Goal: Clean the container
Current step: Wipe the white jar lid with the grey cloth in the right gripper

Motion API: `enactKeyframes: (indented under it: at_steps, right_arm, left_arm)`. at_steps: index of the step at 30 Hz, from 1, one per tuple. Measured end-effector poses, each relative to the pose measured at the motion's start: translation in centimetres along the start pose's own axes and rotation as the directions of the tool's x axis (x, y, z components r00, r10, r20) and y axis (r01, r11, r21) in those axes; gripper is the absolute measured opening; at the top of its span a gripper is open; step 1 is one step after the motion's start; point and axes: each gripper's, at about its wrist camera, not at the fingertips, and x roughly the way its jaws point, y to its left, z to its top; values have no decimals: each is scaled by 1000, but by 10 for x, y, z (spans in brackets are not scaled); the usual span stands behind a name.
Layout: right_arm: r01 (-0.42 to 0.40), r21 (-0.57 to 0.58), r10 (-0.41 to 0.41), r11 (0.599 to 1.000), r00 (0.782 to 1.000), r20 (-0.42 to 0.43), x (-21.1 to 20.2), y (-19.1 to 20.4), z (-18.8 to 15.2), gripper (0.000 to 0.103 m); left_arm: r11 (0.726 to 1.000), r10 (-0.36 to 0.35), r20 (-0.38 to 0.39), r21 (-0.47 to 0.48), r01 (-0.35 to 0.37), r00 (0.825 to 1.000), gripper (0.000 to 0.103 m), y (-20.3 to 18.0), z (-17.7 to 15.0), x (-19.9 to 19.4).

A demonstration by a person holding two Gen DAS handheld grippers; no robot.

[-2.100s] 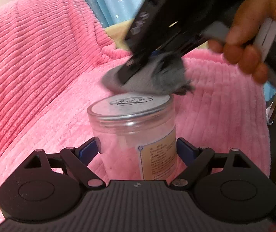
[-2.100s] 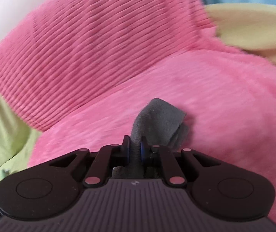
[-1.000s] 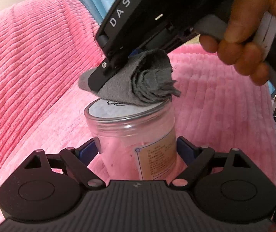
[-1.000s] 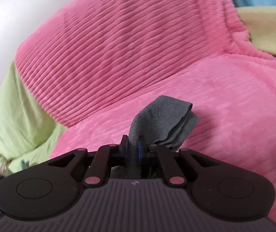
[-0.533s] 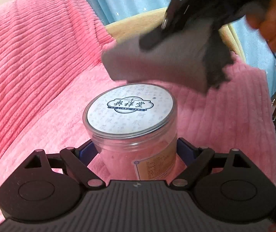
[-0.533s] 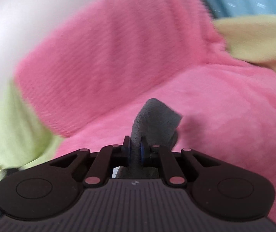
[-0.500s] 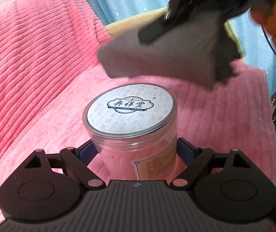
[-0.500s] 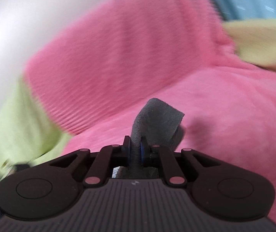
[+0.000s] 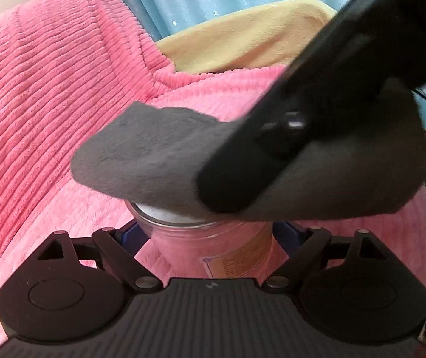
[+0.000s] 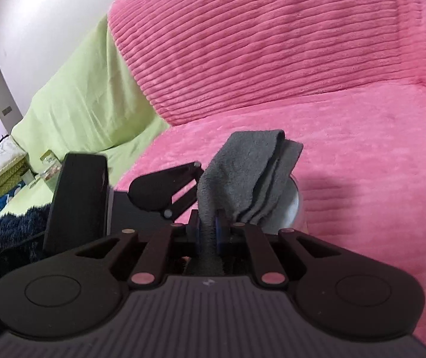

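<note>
Left tongs (image 9: 210,232) clamped on the clear jar (image 9: 213,247), right tongs (image 10: 208,226) press a pinched grey cloth (image 9: 165,161) onto its lid, mid-wipe; the sides likely come next.

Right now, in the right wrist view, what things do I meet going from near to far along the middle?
right tongs → grey cloth → pink blanket seat → pink ribbed backrest
</note>
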Motion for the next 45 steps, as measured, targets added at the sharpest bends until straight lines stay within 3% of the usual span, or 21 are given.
enactKeyframes:
  at_steps: [11,17,29,34,37,40,42,45]
  right_arm:
    - [-1,-13,2,1000,998,57,34,0,11,5]
    - [74,30,-77,997,989,127,45,-9,16,4]
    - [334,43,-336,942,922,193,37,-14,14,7]
    - [421,109,-434,901,884,174,13,-23,8,7]
    - [438,160,-461,885,873,158,-12,-29,0,8]
    - [297,157,-327,942,920,215,-39,-29,-8,8]
    - [191,92,-208,977,946,248,-53,-20,-10,8]
    - [84,-4,-81,996,971,225,-57,-7,-14,8]
  left_arm:
    - [1000,14,-21,-9,-14,1000,89,-2,-1,2]
    - [999,-2,-26,-50,0,1000,89,3,0,4]
    - [998,1,-20,-70,-2,1000,89,4,2,6]
    - [999,12,-20,-44,-13,1000,88,1,3,8]
    - [998,5,-24,-60,-7,1000,88,4,5,8]
    - [997,-4,-25,-76,2,1000,88,11,5,3]
    - [998,1,-21,-61,-2,1000,88,15,4,2]
    - [1000,9,-12,-29,-10,1000,88,15,1,6]
